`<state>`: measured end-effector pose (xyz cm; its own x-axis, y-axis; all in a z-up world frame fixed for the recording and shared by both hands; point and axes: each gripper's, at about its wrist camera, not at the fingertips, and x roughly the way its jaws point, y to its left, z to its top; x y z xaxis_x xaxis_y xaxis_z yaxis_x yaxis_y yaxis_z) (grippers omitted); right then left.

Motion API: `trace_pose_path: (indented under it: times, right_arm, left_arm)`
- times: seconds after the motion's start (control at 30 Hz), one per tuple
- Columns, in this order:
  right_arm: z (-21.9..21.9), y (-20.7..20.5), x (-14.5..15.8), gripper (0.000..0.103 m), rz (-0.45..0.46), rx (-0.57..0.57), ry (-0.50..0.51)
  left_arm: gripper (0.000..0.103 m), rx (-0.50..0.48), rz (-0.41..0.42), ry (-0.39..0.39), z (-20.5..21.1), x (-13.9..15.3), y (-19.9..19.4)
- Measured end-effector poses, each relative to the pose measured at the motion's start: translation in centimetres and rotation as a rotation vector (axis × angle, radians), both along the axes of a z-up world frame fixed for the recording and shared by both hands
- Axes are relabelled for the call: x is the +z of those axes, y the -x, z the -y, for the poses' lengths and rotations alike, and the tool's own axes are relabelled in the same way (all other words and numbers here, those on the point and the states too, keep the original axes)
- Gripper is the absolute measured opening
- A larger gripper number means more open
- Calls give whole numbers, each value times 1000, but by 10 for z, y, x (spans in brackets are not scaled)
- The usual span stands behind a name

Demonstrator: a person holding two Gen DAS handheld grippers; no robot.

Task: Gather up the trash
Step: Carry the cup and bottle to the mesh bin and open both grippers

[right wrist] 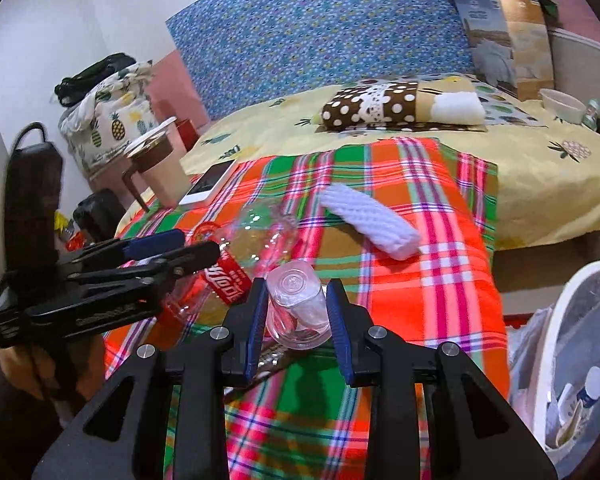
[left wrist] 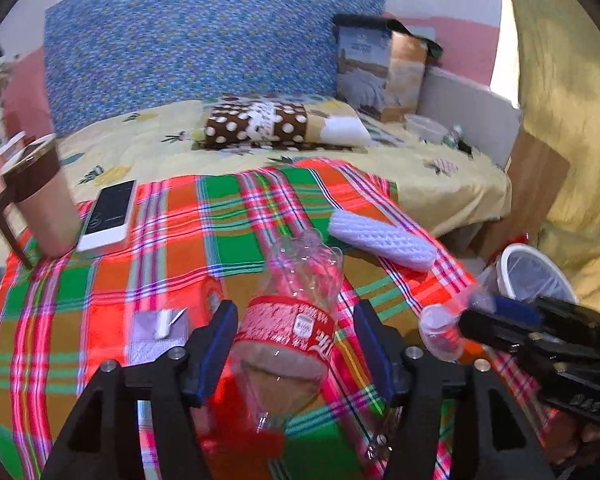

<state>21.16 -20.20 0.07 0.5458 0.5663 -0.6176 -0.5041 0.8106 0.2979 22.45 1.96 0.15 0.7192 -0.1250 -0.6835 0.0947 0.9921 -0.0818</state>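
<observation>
Left gripper spread, fingers either side of the bottle lying on the plaid cloth, not touching it. Right gripper pinches a clear cup above the cloth, near the bin.

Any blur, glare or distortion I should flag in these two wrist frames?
Left wrist: clear plastic bottle with red label and the right gripper are motion-smeared, bright window strip blown out. Right wrist: sharper, small clear plastic cup readable. Both views: strong fisheye bending, dark corner vignette.
</observation>
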Motion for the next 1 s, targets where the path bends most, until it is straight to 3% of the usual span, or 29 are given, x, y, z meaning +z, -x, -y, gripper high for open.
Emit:
trace_pose_path:
  times: [0.23, 0.43, 0.73, 1.0]
  right_arm:
    - [11, -5, -3, 32, -4, -20, -18]
    - [16, -4, -5, 32, -6, -27, -28]
    - [26, 1, -1, 32, 8, -40, -27]
    - [34, 10, 6, 32, 28, -55, -17]
  left_arm:
    - [62, -11, -88, -40, 9, -22, -13]
    - [62, 12, -98, -45, 12, -25, -15]
    - [62, 31, -88, -46, 24, -22, -3]
    - [61, 64, -30, 16, 22, -4, 26]
